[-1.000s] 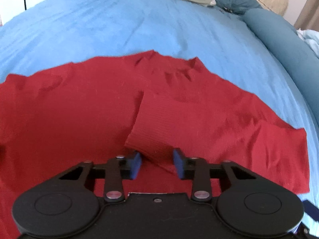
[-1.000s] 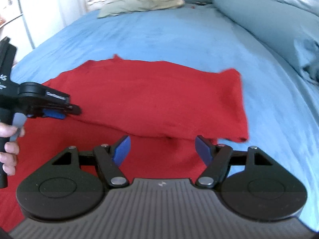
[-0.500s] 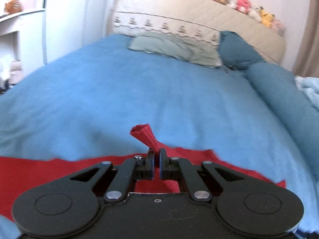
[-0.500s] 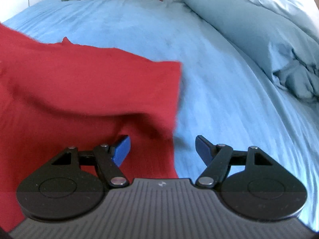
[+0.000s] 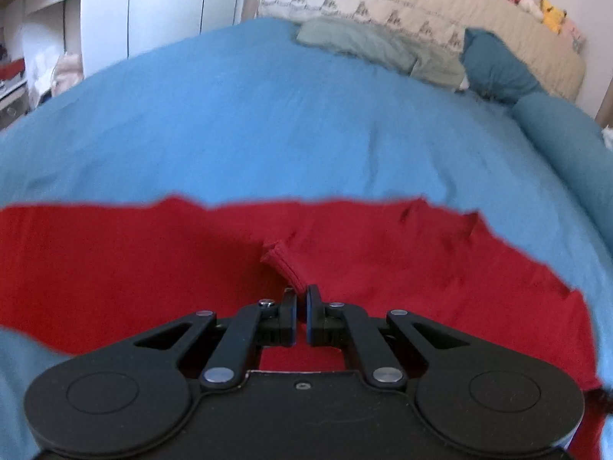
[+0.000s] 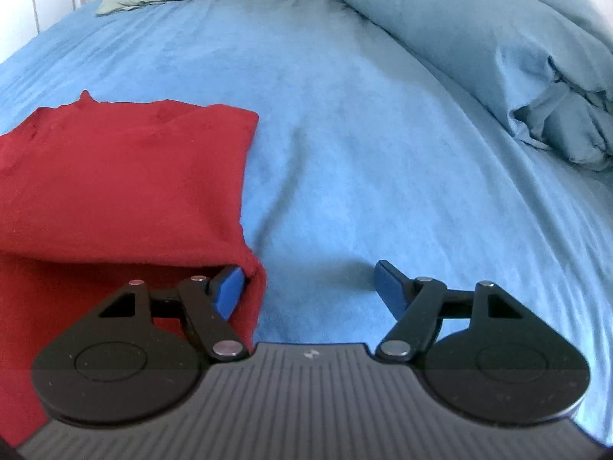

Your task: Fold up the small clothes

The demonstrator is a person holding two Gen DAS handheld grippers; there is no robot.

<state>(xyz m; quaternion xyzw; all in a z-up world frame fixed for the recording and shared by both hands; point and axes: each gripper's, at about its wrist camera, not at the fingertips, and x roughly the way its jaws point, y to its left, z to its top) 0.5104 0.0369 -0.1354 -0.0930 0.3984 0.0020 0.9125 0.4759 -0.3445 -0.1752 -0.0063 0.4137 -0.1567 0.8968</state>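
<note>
Since half a second ago the pinched hem has been lowered from above the blue sheet to over the red cloth, and the raised red flap seen by the right wrist has been laid flat.

Left to right: the left gripper (image 5: pixel 301 299) is pressed together on a hemmed strip (image 5: pixel 281 264) of the red garment (image 5: pixel 134 260), which is spread across the near part of the bed sheet (image 5: pixel 268 126); its far edge runs ragged across the left wrist view, with bare sheet beyond up to the pillows (image 5: pixel 375 44) and headboard (image 5: pixel 421 4). White furniture (image 5: pixel 115 19) is seen at far left. The right gripper (image 6: pixel 308 287) is spread wide; its left fingertip (image 6: pixel 229 291) is tucked under the garment's folded right edge (image 6: pixel 245 191), the other over bare sheet. A rolled duvet (image 6: pixel 498 57) bounds the right side.
</note>
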